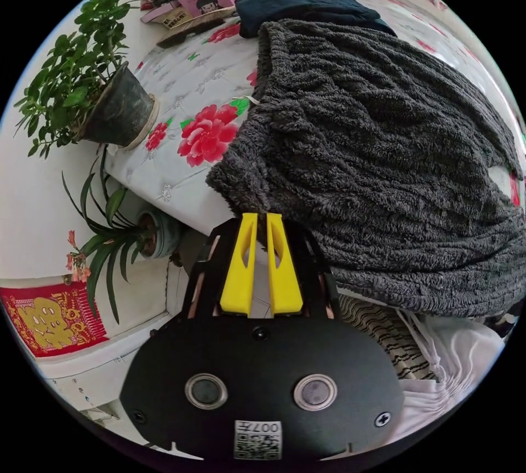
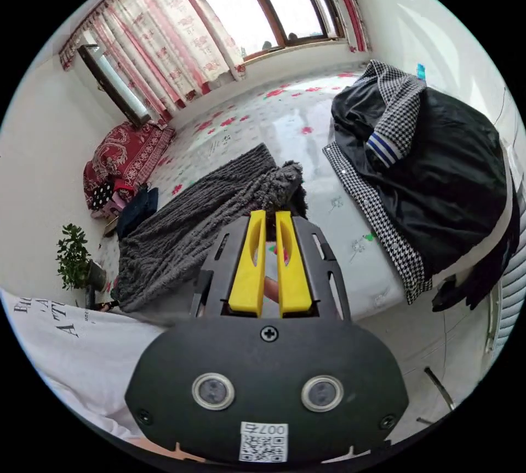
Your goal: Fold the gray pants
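The gray pants [image 1: 372,155] are thick and fuzzy and lie across a white flowered bed sheet [image 1: 186,95], one end hanging over the near edge. My left gripper [image 1: 262,216] is shut on the lower corner of that end, its yellow jaws almost together. In the right gripper view the gray pants [image 2: 208,210] stretch diagonally over the bed sheet [image 2: 285,117]. My right gripper [image 2: 270,214] is pinched on their bunched far end, jaws nearly touching.
A dark blue folded garment [image 1: 307,4] lies beyond the pants. A black jacket with houndstooth lining [image 2: 438,177] is piled on the bed's right side. Two potted plants [image 1: 109,106] [image 1: 148,232] stand by the bed edge. A person's white shirt [image 2: 66,347] is close below.
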Tool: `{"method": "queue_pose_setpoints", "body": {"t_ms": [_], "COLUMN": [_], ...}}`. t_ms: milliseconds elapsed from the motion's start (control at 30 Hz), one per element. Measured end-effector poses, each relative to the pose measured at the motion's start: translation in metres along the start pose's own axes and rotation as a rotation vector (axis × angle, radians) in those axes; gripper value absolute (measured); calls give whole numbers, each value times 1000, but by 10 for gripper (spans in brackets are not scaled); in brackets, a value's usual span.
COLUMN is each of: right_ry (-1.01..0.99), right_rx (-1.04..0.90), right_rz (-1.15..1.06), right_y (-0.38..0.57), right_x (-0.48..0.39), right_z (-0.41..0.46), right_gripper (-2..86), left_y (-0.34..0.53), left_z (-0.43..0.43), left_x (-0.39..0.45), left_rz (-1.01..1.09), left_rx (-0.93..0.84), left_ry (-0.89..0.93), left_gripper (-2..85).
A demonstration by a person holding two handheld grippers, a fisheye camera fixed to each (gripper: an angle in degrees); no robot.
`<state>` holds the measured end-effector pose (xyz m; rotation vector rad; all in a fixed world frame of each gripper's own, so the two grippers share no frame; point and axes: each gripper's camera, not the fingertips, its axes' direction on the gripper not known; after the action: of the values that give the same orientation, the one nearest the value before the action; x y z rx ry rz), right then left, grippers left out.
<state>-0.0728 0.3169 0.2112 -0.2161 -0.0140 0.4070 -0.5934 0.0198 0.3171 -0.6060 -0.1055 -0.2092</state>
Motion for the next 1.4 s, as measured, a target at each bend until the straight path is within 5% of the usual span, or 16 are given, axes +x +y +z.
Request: {"method": "queue_pose_setpoints", "body": {"t_ms": [133, 267, 467, 833, 1167, 1400], "right_ry": [-40, -83, -140, -151, -600, -591], "right_rx": [-262, -274, -262, -320, 185, 302], "right_rz": [397, 537, 546, 509, 318, 215], "right_y": [60, 105, 142, 141, 107, 106], "right_x": [98, 126, 121, 94, 66, 52], "right_z": [94, 122, 124, 155, -2, -71], "right_gripper": [41, 68, 89, 33, -1, -2], "left_y": [16, 26, 24, 5, 67, 99], "left_z": [-29, -50, -14, 21, -62, -93], "left_x": [-43, -101, -142, -157, -286, -323], "left_rz": [-142, -270, -340, -333, -452, -477], "left_rx": [80, 134, 41, -58, 348, 480], "left_ry": [107, 210, 494, 522, 1087, 1145], "left_gripper": [47, 51, 103, 32, -7, -8]}}
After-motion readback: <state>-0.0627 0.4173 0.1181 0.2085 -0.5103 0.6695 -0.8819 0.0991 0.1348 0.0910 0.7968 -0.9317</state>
